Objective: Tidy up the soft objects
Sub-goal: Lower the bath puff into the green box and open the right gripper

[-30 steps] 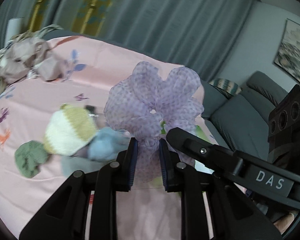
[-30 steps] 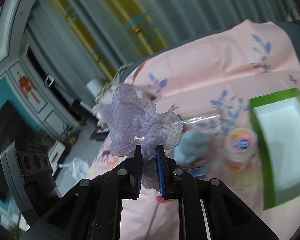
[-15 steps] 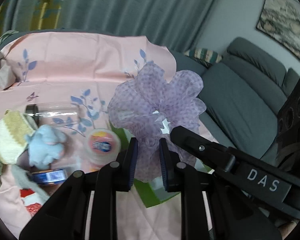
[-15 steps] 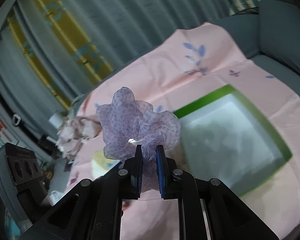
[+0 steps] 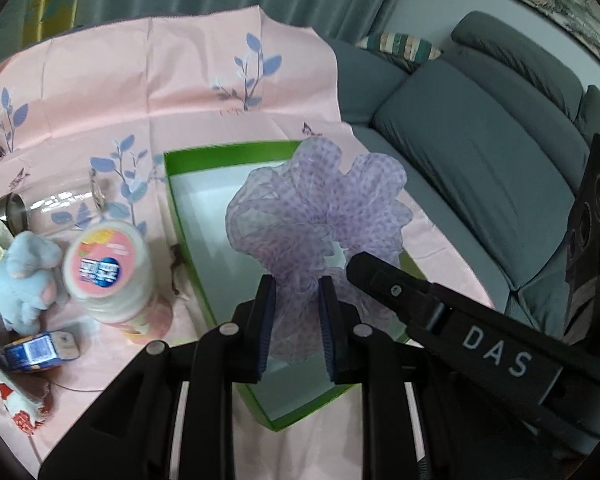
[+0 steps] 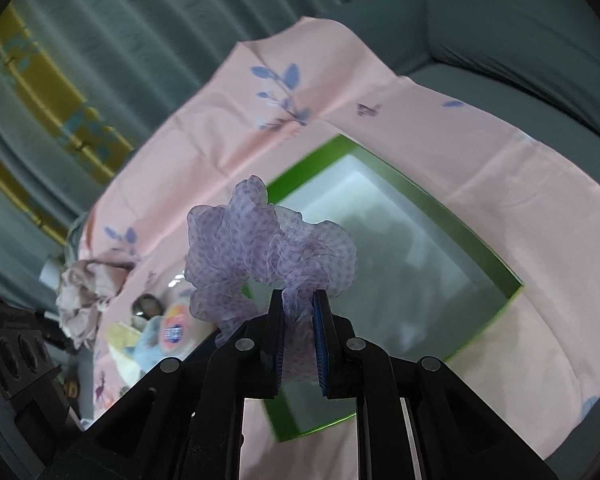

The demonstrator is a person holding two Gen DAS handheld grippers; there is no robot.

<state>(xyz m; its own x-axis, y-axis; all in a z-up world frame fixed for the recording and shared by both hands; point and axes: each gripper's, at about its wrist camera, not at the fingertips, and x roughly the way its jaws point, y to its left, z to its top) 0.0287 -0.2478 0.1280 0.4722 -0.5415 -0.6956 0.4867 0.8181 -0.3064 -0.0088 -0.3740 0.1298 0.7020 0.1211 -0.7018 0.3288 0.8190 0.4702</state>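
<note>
We hold a lilac scrunchie [image 5: 320,216], both grippers [image 5: 296,312] [image 6: 298,328] clamped on it, over the empty green box [image 5: 172,184]; other soft toys [image 5: 20,272] wait outside.

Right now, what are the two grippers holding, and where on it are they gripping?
Both hold one lilac dotted scrunchie: the left gripper and the right gripper each pinch a gathered section of its ruffled band, above the green box.

Both cams sit just behind their grippers, angled down, close above the green box [image 5: 188,248]. Left cam faces the sofa [image 5: 480,168] beyond the box; right cam faces the curtains [image 6: 120,60]. Shared: box [image 6: 440,216], pink cloth [image 5: 140,80], scrunchie [image 5: 320,208].
</note>
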